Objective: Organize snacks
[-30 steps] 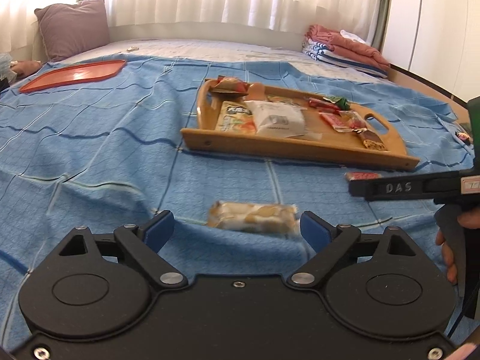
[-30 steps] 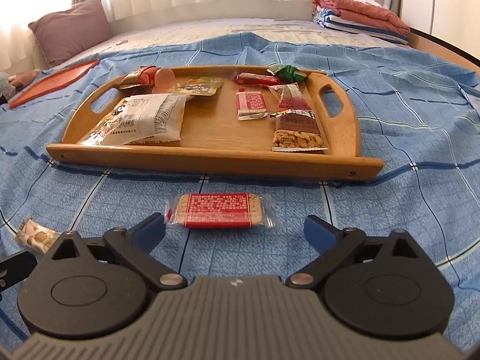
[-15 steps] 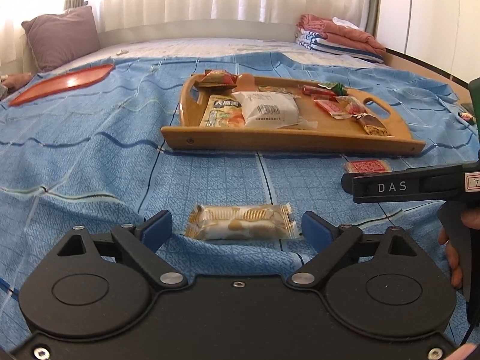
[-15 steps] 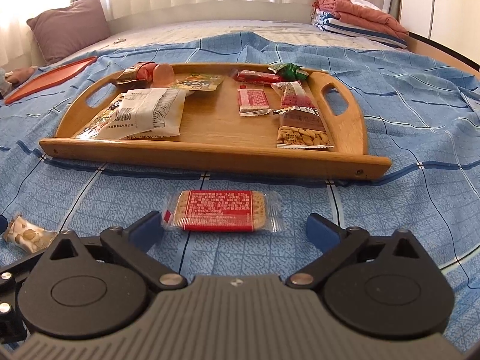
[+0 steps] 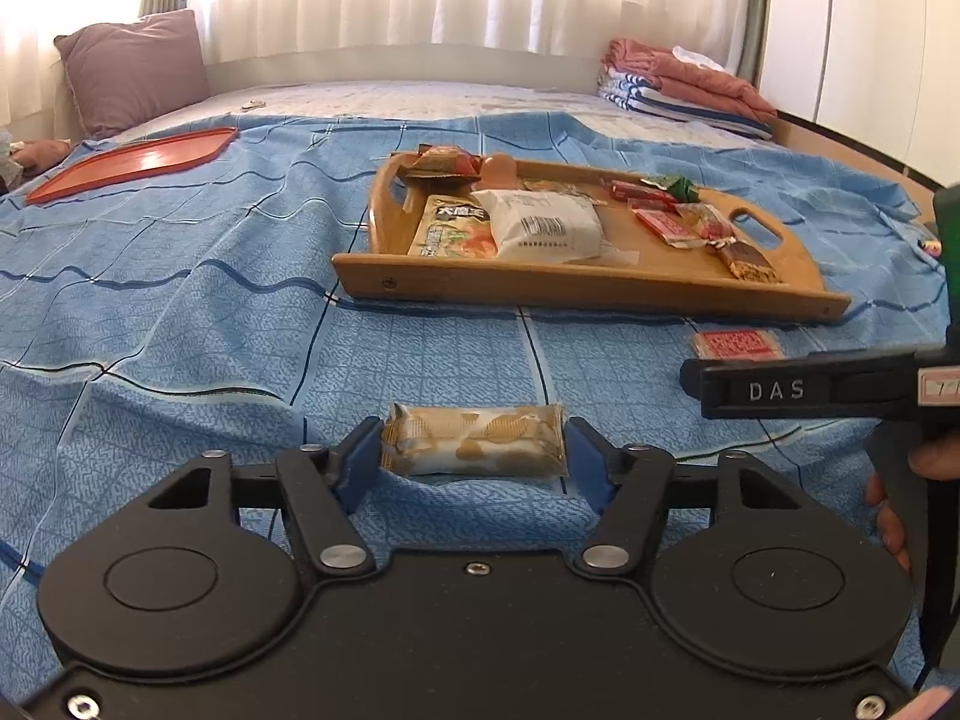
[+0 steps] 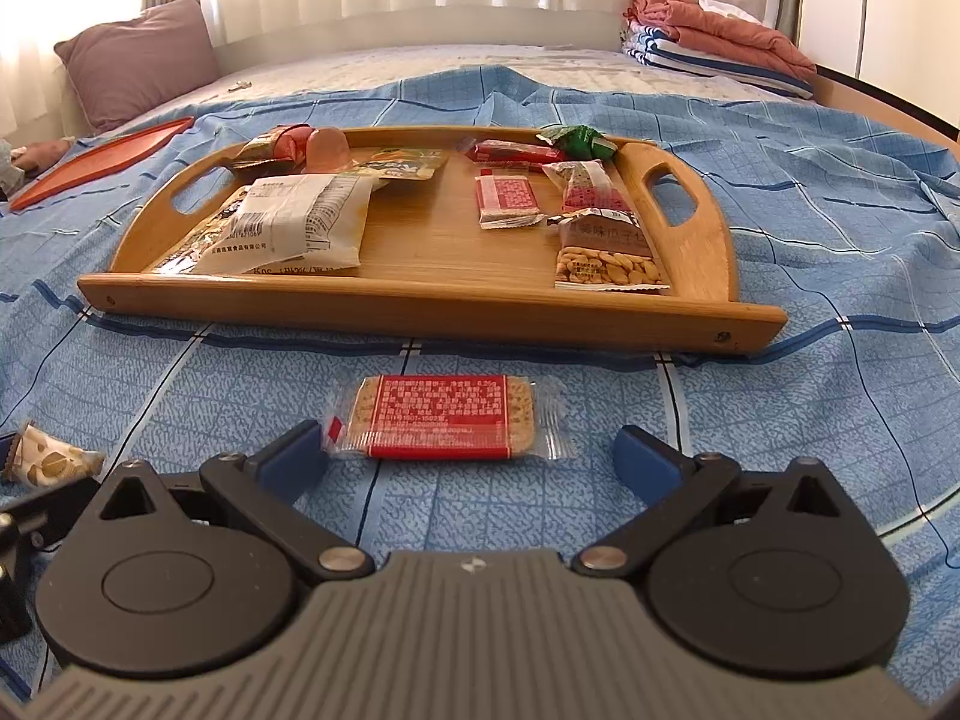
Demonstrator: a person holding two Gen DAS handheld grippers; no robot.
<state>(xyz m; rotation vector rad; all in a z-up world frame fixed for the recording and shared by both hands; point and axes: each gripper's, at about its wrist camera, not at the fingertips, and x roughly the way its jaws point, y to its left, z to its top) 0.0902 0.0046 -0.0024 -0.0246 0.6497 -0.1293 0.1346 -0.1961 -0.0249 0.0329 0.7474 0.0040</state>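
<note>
Remaining off the wooden tray [image 6: 420, 312], two packets on the blue bedspread [image 5: 180, 312]: beige snack bar [image 5: 474, 441], left gripper [image 5: 474, 462] just closed on its ends; red cracker pack [image 6: 444, 417], right gripper [image 6: 471, 456] wide around it. Tray already holds several snacks.

Left claw [image 5: 474, 456] angled down, jaws just closed in, blue pads [image 5: 359, 463] touching both ends of a packet. Right claw [image 6: 471, 457] angled down, jaws wide, nothing gripped.
</note>
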